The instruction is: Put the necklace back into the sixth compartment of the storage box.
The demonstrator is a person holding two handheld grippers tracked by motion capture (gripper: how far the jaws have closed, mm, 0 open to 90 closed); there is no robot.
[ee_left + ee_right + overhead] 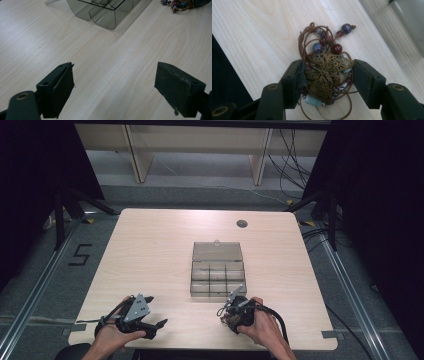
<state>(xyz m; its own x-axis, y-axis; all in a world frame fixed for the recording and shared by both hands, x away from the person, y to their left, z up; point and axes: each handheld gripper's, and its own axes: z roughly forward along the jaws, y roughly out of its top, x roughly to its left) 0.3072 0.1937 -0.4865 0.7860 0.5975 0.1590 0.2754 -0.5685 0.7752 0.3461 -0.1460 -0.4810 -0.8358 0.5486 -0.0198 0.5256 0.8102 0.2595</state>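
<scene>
Right claw [325,75] clamped on beaded necklace [327,72]; left claw [113,92] wide, idle. Placing in open organizer box [218,270] remains.

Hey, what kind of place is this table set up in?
Probably a lab or recording studio rather than a home. A bare wooden table stands on grey carpet between black curtains, with metal floor rails, loose cables, and a taped number on the floor.
</scene>
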